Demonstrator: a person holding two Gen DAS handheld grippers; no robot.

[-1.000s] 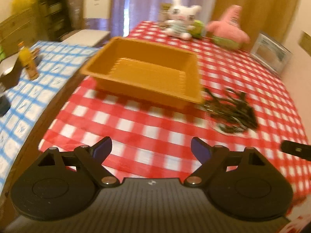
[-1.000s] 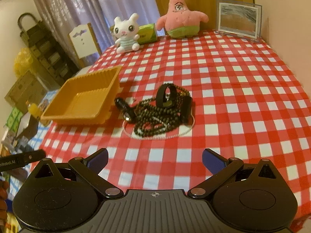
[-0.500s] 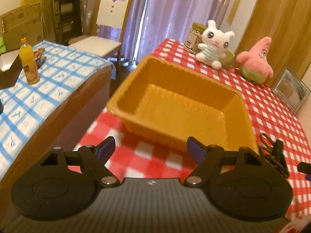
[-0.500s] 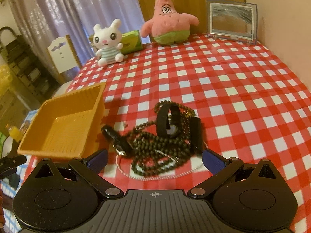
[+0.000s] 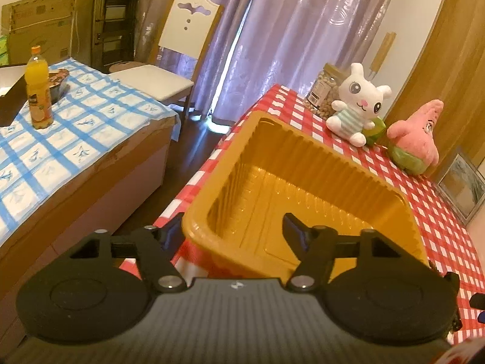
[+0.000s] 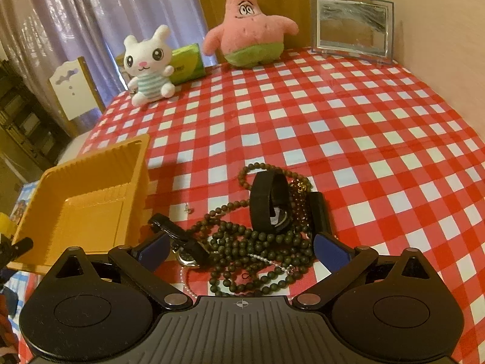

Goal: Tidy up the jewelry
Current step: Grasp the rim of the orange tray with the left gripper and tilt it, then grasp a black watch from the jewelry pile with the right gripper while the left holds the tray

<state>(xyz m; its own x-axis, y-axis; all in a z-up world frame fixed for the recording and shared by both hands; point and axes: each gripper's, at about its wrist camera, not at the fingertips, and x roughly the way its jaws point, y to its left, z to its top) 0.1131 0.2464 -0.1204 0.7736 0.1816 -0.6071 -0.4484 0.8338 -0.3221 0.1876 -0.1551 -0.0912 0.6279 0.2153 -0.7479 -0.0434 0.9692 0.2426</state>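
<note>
An empty orange plastic tray point(image 5: 303, 163) sits at the left edge of the red-checked table; it also shows in the right wrist view point(image 6: 91, 200). My left gripper point(image 5: 233, 230) is open, its fingers straddling the tray's near corner rim. A tangled pile of dark bead necklaces point(image 6: 254, 242), a black wristband point(image 6: 269, 200), a watch point(image 6: 185, 248) and a thin pearl chain lies right of the tray. My right gripper point(image 6: 239, 247) is open and low over the pile, with the beads between its fingers.
A white bunny plush point(image 6: 148, 66), a pink starfish plush point(image 6: 248, 30), a green box and a picture frame point(image 6: 351, 27) stand at the table's back. A jar point(image 5: 324, 91) is near the bunny. A blue-checked table with an orange bottle point(image 5: 38, 88) and a white chair stand left.
My left gripper swung left and closed in on the tray's near corner. My right gripper moved forward and down until the jewelry pile lies between its fingers.
</note>
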